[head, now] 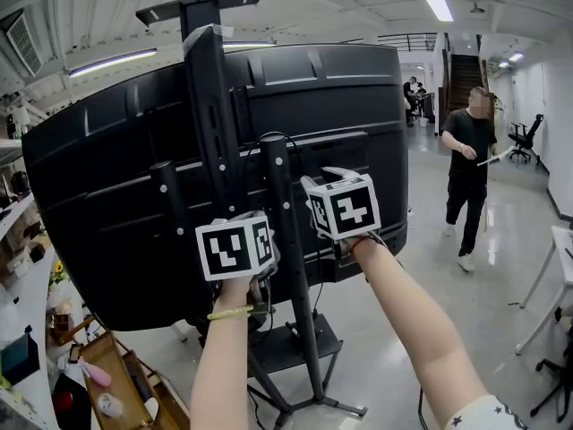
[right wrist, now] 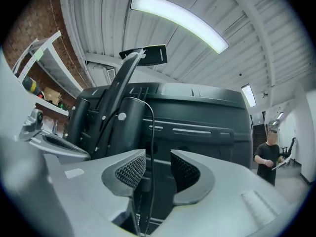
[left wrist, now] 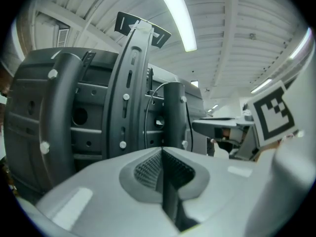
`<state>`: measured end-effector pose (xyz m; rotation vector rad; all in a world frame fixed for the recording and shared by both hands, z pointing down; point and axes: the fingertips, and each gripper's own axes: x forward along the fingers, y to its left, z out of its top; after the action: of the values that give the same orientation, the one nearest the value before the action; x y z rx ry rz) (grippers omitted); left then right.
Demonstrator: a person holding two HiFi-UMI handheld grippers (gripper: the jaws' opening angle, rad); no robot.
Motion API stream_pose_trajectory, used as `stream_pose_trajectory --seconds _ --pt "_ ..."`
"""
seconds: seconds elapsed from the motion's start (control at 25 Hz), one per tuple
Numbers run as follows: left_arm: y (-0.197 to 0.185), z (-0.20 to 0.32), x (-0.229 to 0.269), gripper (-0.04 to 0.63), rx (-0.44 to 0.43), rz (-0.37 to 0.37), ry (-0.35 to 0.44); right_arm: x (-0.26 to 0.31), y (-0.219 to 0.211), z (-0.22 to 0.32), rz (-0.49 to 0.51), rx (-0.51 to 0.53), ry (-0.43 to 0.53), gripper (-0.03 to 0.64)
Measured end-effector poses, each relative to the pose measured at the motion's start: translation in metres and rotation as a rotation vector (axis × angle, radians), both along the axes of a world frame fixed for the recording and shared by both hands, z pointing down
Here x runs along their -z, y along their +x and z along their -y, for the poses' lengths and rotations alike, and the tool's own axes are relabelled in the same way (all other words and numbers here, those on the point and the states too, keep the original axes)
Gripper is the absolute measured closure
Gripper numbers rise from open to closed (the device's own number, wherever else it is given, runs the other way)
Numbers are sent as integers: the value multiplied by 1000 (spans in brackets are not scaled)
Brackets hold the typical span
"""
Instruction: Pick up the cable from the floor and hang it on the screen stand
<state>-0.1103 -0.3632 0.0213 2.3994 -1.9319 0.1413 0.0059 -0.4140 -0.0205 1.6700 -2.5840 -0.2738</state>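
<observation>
The big black screen shows its back on a black wheeled stand. A thin black cable loops over the top of the stand's right post and hangs down. My right gripper is open at that post. The cable runs down through the gap between its pads without being pressed. My left gripper is shut, pads together with nothing visible between them, and faces the stand's posts. In the head view both marker cubes sit close against the posts and hide the jaws.
A person stands on the glossy floor at the right. A wooden box of small items lies at the lower left beside shelves. A white table is at the right edge, an office chair beyond. The stand's base spreads below my arms.
</observation>
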Motion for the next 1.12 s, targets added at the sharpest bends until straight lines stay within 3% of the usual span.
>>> stream_pose_trajectory --seconds 0.2,0.44,0.64,0.84,1.12 --pt "9 -41 -43 588 -35 -36 15 -78 6 -57 16 33 -36 532" --pt "18 -109 -130 588 -28 -2 104 -214 -9 -135 42 86 -138 615" --pt "22 -168 -230 588 -40 -6 11 -308 -9 -202 142 99 -261 617" --pt "19 -211 -314 588 -61 -25 -81 -370 -3 -244 160 93 -348 617" --pt "13 -234 -351 588 -42 -41 -154 -391 -7 -268 123 98 -366 618"
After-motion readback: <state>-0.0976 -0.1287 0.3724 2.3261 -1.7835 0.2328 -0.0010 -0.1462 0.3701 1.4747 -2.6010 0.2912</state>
